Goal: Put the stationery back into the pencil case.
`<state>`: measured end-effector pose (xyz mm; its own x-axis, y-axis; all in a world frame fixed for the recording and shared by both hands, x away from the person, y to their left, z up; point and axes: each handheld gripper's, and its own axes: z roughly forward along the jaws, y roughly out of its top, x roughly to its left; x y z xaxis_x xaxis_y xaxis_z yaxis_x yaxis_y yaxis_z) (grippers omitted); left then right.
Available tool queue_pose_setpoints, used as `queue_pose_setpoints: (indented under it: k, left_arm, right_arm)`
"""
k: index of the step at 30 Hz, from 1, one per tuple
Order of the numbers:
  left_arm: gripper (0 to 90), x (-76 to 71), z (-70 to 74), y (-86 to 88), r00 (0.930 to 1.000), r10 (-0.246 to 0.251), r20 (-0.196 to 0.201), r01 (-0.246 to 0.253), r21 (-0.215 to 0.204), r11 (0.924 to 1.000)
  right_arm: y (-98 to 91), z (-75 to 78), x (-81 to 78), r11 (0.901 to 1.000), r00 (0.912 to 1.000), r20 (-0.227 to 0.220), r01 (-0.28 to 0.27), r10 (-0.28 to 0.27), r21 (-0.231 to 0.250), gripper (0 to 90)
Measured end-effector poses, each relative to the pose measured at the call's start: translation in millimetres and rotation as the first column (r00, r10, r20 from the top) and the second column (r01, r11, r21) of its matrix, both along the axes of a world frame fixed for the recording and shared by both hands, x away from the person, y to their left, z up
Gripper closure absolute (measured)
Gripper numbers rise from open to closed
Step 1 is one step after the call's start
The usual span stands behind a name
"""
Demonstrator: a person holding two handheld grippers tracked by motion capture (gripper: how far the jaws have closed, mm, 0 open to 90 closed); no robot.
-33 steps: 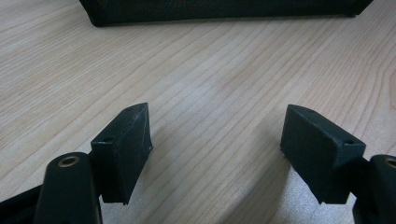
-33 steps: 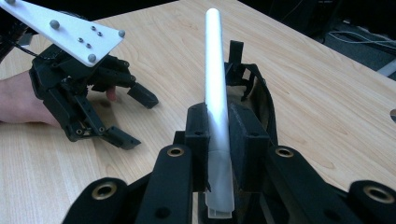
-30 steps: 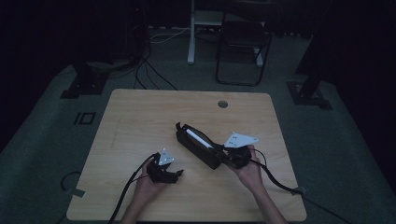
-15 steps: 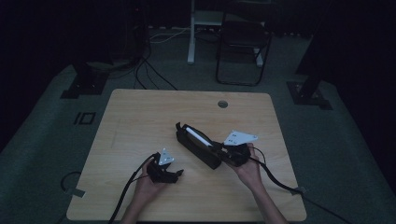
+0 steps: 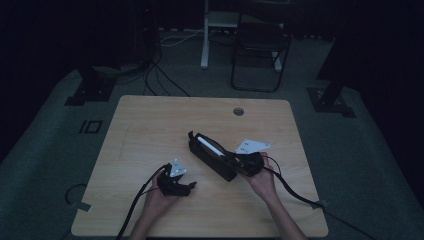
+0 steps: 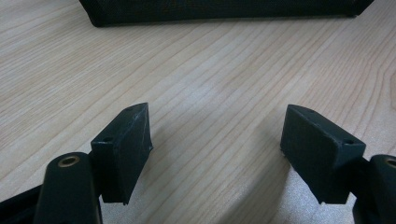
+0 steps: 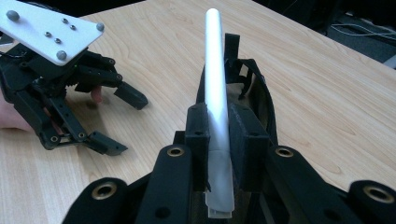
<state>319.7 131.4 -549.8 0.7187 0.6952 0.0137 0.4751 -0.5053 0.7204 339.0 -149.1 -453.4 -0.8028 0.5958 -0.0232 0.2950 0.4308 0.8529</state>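
Wooden table [image 5: 150, 125] (grommet hole [image 5: 238, 111]); chair [image 5: 260, 47] behind.

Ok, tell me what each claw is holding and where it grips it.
The right claw grips the white tube near its lower end, above the black pouch. The left claw is open, holding nothing.

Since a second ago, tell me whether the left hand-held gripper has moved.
No. The left hand-held gripper sits at the same spot on the table, same gap to the black pouch.
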Motion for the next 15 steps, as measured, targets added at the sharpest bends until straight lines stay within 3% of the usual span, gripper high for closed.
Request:
queue_pose_setpoints:
  k: [15]
  left_arm:
    - [25.0,0.0,0.0,0.0,1.0000,0.000,0.000,0.000,0.001,1.0000]
  right_arm:
    - [4.0,-7.7,10.9,0.9999,0.9997,-0.017,0.016,-0.016,0.001,78.8]
